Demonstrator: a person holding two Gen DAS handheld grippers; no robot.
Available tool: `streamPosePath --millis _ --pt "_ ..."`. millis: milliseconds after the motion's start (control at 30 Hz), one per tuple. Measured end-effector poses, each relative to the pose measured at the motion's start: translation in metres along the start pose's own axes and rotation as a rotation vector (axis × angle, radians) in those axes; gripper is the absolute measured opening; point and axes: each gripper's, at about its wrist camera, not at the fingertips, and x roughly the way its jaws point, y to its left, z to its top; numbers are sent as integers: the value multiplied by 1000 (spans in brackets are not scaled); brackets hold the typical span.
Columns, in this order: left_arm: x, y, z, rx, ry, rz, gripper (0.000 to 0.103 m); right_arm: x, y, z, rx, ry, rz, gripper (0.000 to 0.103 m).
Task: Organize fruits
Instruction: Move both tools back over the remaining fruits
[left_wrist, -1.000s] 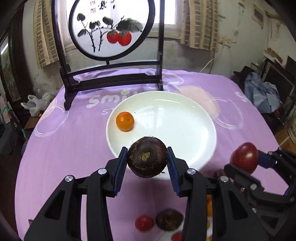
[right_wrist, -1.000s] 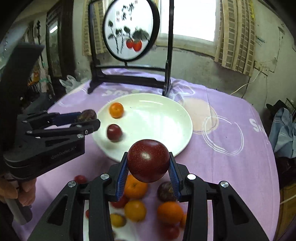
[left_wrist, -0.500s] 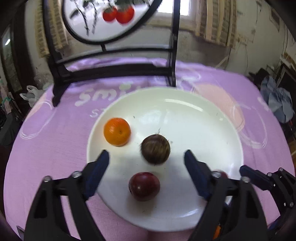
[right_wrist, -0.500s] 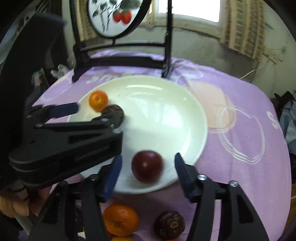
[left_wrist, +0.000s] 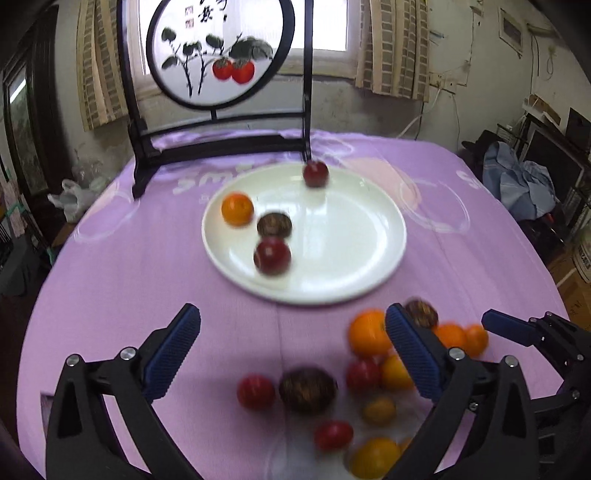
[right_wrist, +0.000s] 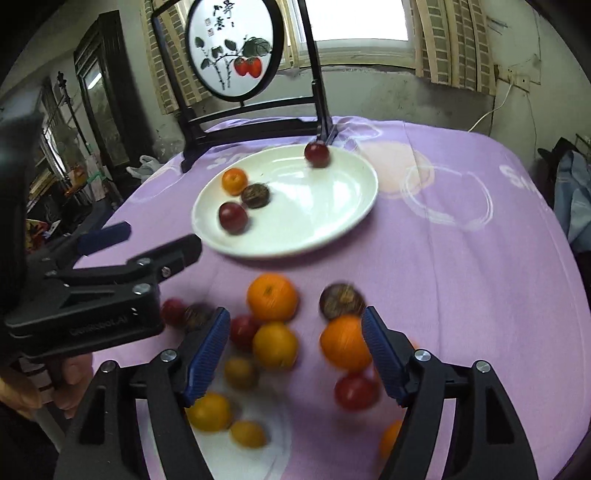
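The white plate (left_wrist: 343, 251) sits mid-table and bears an orange (left_wrist: 237, 209), a brown passion fruit (left_wrist: 274, 225), a dark red plum (left_wrist: 272, 256) and a second plum (left_wrist: 316, 174) at its far rim. Nearer lies a loose pile of fruit (right_wrist: 275, 343) on the purple cloth: oranges, plums, yellow fruit, brown ones. My left gripper (left_wrist: 292, 314) hovers in front of the plate, its jaws opening wide with nothing between them. Above the pile my right gripper (right_wrist: 295, 314) is opening too; fruit lies below the gap, and no pad presses on any.
A dark wooden stand (left_wrist: 221, 147) with a round painted panel stands just behind the plate. The left gripper (right_wrist: 140, 243) crosses the right wrist view's left side, a hand (right_wrist: 22, 391) below it. Clothes and boxes (left_wrist: 517, 181) crowd the room at right.
Both grippers opened over the plate, dropping the brown fruit and the red plum onto it. Both then drew back toward the loose pile. One plum has rolled to the plate's far rim.
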Motion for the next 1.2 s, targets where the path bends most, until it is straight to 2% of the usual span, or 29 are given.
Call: streamPosePath --millis 167,300,533,600,767,933,967,1067,1200 --pt "-19 6 -44 -5 10 13 98 -20 17 -37 -43 0 2 75" --pt "-26 18 -68 -32 25 10 98 -28 27 -64 -90 -1 -49 75" --pt "-21 41 -85 -94 49 12 98 -30 27 -97 -110 46 -104 73" --pt "-18 47 -88 -107 42 12 98 -25 30 -102 -121 71 -119 66" --pt "-10 52 -91 -110 49 2 98 -3 39 -105 -162 129 -145 60" --pt "-9 54 -91 -145 69 -38 98 14 43 -91 -160 137 -134 49" --pt "-9 54 -92 -150 77 -51 98 16 44 -89 -158 136 -135 46" --pt "-6 53 -93 -156 91 -76 98 22 47 -84 -159 120 -104 26" --pt "4 45 -96 -126 110 -74 98 22 47 -85 -169 86 -77 26"
